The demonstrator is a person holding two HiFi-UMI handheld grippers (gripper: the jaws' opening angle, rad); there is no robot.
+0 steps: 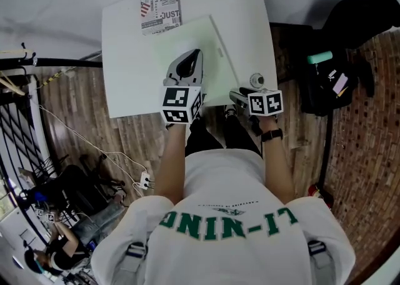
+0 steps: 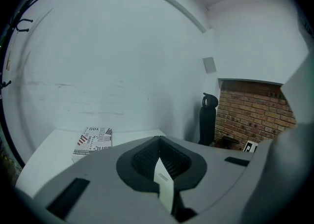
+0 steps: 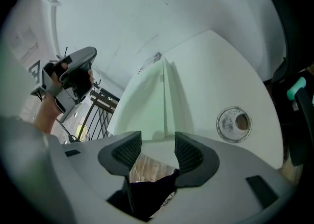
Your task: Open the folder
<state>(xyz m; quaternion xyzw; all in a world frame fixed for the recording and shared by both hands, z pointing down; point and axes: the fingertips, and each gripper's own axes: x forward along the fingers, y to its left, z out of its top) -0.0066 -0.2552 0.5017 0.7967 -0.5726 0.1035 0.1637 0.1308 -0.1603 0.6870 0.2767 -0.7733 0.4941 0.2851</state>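
Pale green folder [image 1: 215, 68] on white desk [image 1: 125, 59], your left gripper [image 2: 159, 142] above, fingers shut on thin white strip [image 2: 163, 181], your right gripper [image 3: 158, 142] fingers wide, empty.

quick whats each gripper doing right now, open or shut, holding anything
Left gripper: jaws closed on a thin white strip; what it belongs to cannot be told.
Right gripper: jaws open, nothing between them.

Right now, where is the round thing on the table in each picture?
Head view: the round cap sits by the table's near-right corner.
Left gripper view: not in it.
Right gripper view: right of centre, on the table.
Shared landmark: the white table.
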